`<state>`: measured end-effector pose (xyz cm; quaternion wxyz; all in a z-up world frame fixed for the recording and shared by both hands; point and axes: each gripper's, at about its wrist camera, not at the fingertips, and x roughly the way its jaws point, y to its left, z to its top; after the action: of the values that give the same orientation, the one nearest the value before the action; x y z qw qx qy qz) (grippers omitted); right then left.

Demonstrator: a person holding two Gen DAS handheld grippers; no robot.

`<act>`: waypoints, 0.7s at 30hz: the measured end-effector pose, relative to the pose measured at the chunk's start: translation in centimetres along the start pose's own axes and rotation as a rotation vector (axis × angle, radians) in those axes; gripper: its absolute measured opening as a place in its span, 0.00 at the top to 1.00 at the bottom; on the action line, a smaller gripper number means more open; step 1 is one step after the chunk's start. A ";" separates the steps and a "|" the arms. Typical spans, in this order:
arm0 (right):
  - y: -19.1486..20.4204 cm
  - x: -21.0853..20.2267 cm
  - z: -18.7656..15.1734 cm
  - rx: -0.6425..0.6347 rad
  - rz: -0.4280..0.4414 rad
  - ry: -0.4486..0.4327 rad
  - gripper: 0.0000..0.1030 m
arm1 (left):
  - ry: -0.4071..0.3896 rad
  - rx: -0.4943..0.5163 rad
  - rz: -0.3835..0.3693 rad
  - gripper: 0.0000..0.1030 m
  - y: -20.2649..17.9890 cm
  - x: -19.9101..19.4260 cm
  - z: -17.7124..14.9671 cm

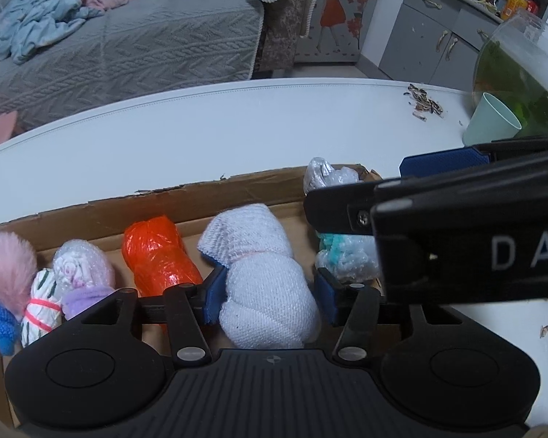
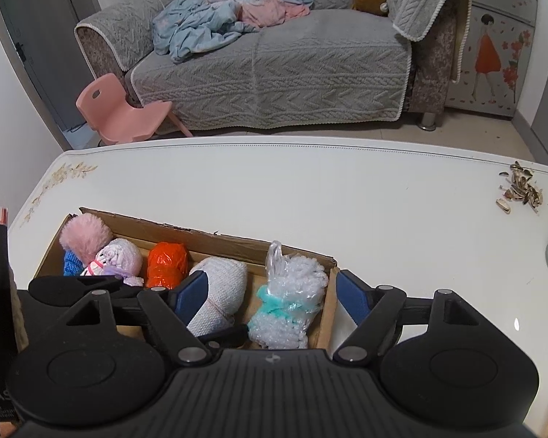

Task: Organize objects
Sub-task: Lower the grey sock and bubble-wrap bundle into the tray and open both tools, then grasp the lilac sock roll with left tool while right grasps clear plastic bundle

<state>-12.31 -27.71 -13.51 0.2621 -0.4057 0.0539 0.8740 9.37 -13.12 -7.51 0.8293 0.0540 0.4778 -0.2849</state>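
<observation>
So the landmark here is the shallow brown cardboard tray (image 2: pixel 215 238) sitting on the white table (image 2: pixel 310 189), and everything lines up along its back wall. From its left end: a fluffy pink pom-pom (image 2: pixel 86 235) over something blue knitted (image 2: pixel 71 263), a pale bubble-wrapped bundle with pink ties (image 2: pixel 118 257), an orange plastic-wrapped roll (image 1: pixel 159 259), a rolled white knitted cloth (image 1: pixel 263 292), and at the right end a clear bubble-wrap bundle with a teal tie (image 2: pixel 292 303).

The left gripper (image 1: pixel 268 294) has its blue pads on both sides of the white cloth roll. They look like they're touching it, but the person can't really tell from this whether it's a firm squeeze or just resting contact. The right gripper (image 2: pixel 274 292) is spread wide, nothing in it, hanging over the teal-tied bundle, with its right finger (image 2: pixel 350 294) outside the tray's right end wall.

What could go wrong, as a guess:
- The cloth is soft and squishy, so a light pinch could let it sag or unroll if lifted.
- The orange roll sits just beside the left pad, so any sideways drag could nudge it.
- If the right gripper closes as it is, that outside finger could catch the cardboard wall and shove or tip the whole tray.
- The two grippers are crowded together at the tray's right end, so a bump looks pretty likely.
</observation>
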 end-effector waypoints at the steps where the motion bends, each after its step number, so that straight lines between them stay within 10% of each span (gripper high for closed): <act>1: 0.1 0.0 0.0 0.002 0.000 0.000 0.28 | -0.001 0.001 0.002 0.40 0.0 -0.1 0.0; 21: 0.4 -1.1 -0.2 0.027 -0.030 -0.016 0.24 | 0.081 -0.009 -0.023 0.18 0.1 -4.0 -0.6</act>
<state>-11.75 -28.57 -12.86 0.2809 -0.3957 0.0572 0.8725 7.48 -11.12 -4.60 0.8060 0.0563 0.5129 -0.2900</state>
